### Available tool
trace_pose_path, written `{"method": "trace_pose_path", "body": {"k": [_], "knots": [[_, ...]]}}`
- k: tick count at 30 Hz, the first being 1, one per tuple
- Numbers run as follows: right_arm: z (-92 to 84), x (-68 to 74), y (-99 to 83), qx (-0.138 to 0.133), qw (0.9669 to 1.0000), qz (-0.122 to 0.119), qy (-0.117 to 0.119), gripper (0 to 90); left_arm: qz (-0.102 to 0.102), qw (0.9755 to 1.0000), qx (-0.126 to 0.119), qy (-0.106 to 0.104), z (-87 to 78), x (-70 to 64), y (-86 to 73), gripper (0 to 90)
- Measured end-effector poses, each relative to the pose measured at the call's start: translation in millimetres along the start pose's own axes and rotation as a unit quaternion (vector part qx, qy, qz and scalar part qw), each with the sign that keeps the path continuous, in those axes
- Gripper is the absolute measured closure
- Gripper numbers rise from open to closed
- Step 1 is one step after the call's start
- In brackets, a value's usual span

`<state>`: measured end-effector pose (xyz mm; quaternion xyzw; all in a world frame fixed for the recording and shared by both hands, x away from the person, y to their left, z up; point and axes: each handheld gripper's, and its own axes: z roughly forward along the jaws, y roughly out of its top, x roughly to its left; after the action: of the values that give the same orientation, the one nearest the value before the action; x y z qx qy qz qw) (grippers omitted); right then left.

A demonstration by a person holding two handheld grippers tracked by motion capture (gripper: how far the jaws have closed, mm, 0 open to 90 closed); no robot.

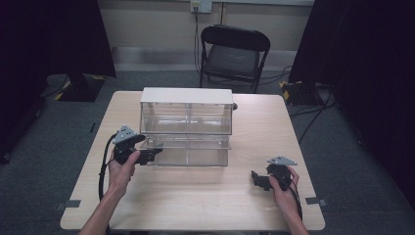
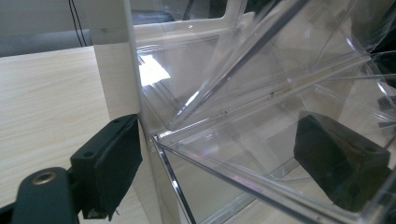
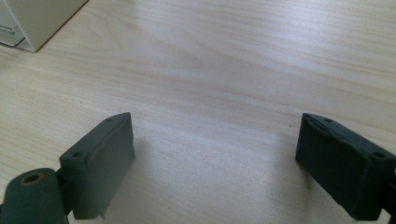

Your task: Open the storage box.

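Observation:
A clear plastic box [image 1: 186, 120] with a white lid stands in the middle of the wooden table [image 1: 195, 205]. Its clear lower drawer [image 1: 195, 155] is pulled out toward me. My left gripper [image 1: 150, 154] is at the drawer's front left corner. In the left gripper view the left gripper [image 2: 224, 156] is open: one jaw lies outside beside the box's white corner post [image 2: 114, 70], the other shows through the clear drawer wall [image 2: 243, 175]. My right gripper [image 1: 258, 179] rests low over bare table at the right, well apart from the box. The right gripper [image 3: 215, 158] is open and holds nothing.
A black folding chair [image 1: 234, 54] stands beyond the table's far edge. Dark curtains hang at both sides, and cables run across the grey floor at the right. A corner of the box [image 3: 32, 23] shows at the top left of the right gripper view.

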<state>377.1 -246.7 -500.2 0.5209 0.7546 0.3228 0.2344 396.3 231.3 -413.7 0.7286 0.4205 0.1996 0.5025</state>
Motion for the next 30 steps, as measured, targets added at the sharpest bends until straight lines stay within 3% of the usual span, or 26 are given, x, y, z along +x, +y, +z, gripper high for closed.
{"method": "trace_pose_path", "body": {"k": [13, 15, 28, 30], "knots": [[0.0, -0.1, 0.0, 0.000, 1.0000, -0.001, 0.000, 10.8, -0.002, 1.0000, -0.004, 0.003, -0.3, -1.2, 1.0, 14.6], [0.0, 0.0, 0.0, 0.000, 1.0000, 0.000, 0.000, 10.8, -0.013, 0.9999, -0.004, -0.001, -0.2, -0.9, 1.0, 14.6], [0.0, 0.0, 0.0, 0.000, 1.0000, 0.000, 0.000, 10.8, -0.003, 0.9999, -0.016, -0.002, -6.6, -1.4, 10.3, 13.6], [0.0, -0.1, 0.0, 0.000, 1.0000, 0.000, 0.000, 10.8, -0.013, 0.9997, -0.022, -0.004, -5.1, -2.1, 10.1, 12.6]]}}
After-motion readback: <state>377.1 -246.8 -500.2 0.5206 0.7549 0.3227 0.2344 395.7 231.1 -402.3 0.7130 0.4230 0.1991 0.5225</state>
